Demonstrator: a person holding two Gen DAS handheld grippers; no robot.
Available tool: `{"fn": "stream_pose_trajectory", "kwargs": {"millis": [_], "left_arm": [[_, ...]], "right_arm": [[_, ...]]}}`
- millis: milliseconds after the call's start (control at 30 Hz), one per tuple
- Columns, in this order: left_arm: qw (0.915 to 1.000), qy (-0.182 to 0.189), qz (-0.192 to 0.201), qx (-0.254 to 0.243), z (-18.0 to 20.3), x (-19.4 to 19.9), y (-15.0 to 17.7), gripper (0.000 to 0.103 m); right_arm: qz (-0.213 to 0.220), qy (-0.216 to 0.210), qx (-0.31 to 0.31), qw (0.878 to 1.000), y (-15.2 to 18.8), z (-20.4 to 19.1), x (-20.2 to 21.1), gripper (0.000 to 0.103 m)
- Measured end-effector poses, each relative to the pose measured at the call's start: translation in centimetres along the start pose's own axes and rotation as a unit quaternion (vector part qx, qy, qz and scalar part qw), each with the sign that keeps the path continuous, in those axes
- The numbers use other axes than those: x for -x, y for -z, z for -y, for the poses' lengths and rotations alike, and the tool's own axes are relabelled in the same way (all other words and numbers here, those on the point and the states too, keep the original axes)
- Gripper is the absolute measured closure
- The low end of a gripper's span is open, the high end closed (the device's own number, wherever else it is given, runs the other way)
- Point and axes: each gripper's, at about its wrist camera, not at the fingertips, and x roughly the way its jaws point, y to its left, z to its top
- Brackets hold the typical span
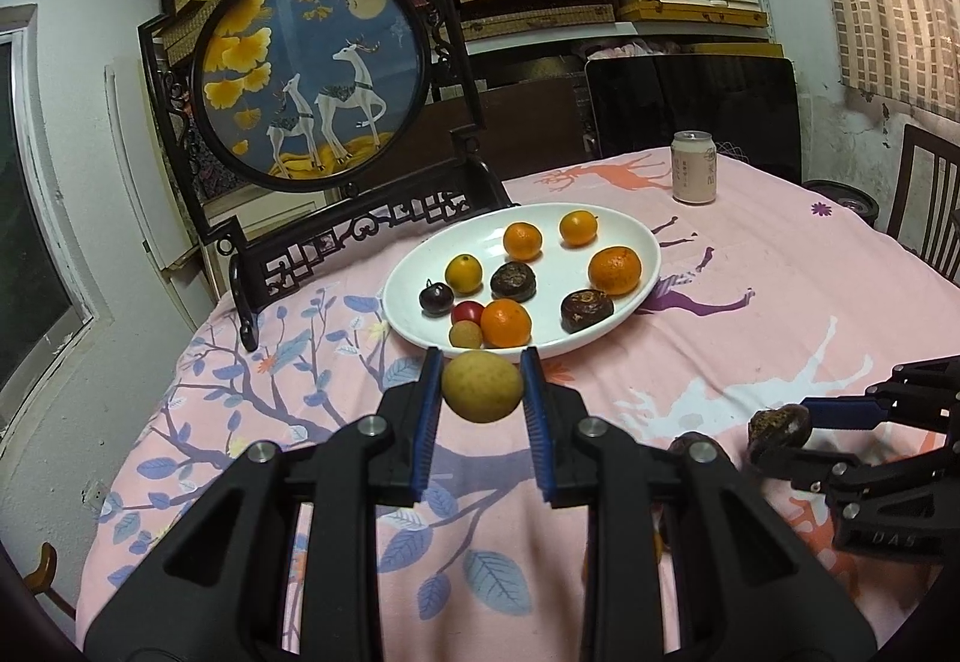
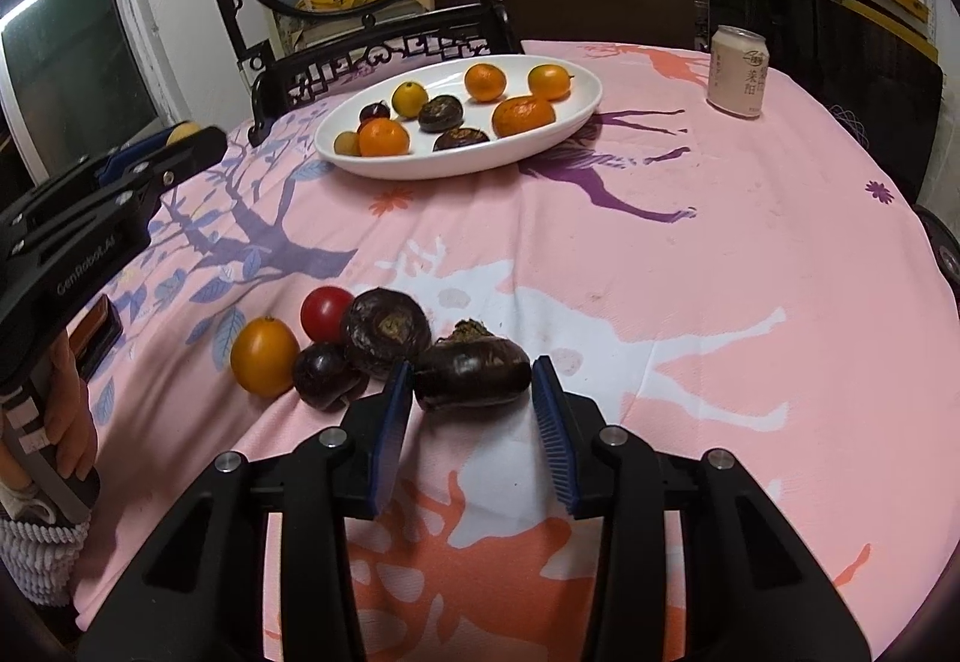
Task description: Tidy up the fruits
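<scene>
A white oval plate [image 1: 651,248] [image 2: 591,92] holds several oranges, dark water chestnuts, a cherry tomato and small fruits. My left gripper [image 1: 482,369] is shut on a yellow-green round fruit [image 1: 482,386], held above the cloth just short of the plate's near rim. My right gripper [image 2: 472,375] is shut on a dark water chestnut [image 2: 472,374]; it also shows in the left wrist view [image 1: 780,424]. Beside it on the cloth lie another water chestnut [image 2: 387,329], a cherry tomato [image 2: 324,309], a dark plum [image 2: 321,374] and an orange kumquat [image 2: 264,356].
A pink printed tablecloth [image 2: 690,272] covers the round table. A drink can [image 1: 694,167] [image 2: 738,71] stands behind the plate at right. A black-framed round deer screen [image 1: 312,74] stands at the table's far left. Chairs and shelves are behind.
</scene>
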Motion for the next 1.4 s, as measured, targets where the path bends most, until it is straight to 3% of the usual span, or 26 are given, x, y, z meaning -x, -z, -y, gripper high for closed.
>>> {"fn": "stream_pose_trajectory", "kwargs": {"millis": [300,500,600,833,1100,1167,1200,1233,1400], "left_arm": [[0.9999,-0.007,0.008,0.009,-0.5,0.6,-0.1,0.077],[0.9999,-0.005,-0.008,0.012,-0.7,-0.3,0.0,0.077],[0.9998,-0.002,-0.014,0.012,-0.7,-0.7,0.1,0.077],[0.9998,0.000,-0.018,0.002,-0.2,-0.9,0.4,0.077],[0.9998,0.001,-0.017,-0.006,0.2,-0.8,0.5,0.077],[0.9999,0.000,-0.015,-0.007,0.3,-0.7,0.5,0.077],[0.9999,-0.001,-0.013,-0.007,0.3,-0.6,0.5,0.077],[0.9999,-0.003,-0.010,-0.008,0.3,-0.5,0.4,0.077],[0.9999,-0.005,-0.001,-0.012,0.4,-0.1,0.3,0.077]], "right_arm": [[0.024,-0.011,-0.030,0.999,-0.9,1.2,1.2,0.066],[0.008,-0.030,-0.010,0.999,-0.9,0.3,0.5,0.066],[-0.007,-0.041,-0.005,0.999,-0.7,0.0,-0.2,0.060],[-0.040,-0.028,-0.004,0.999,-0.3,0.0,-2.3,0.058],[-0.031,-0.021,-0.005,0.999,-0.7,0.3,-2.7,0.059],[-0.029,-0.021,-0.005,0.999,-0.8,0.3,-2.7,0.065],[-0.029,-0.021,-0.004,0.999,-0.8,0.2,-2.7,0.075],[-0.030,-0.023,0.000,0.999,-0.8,0.1,-2.7,0.079],[-0.036,-0.021,0.003,0.999,-0.7,0.0,-3.0,0.081]]}}
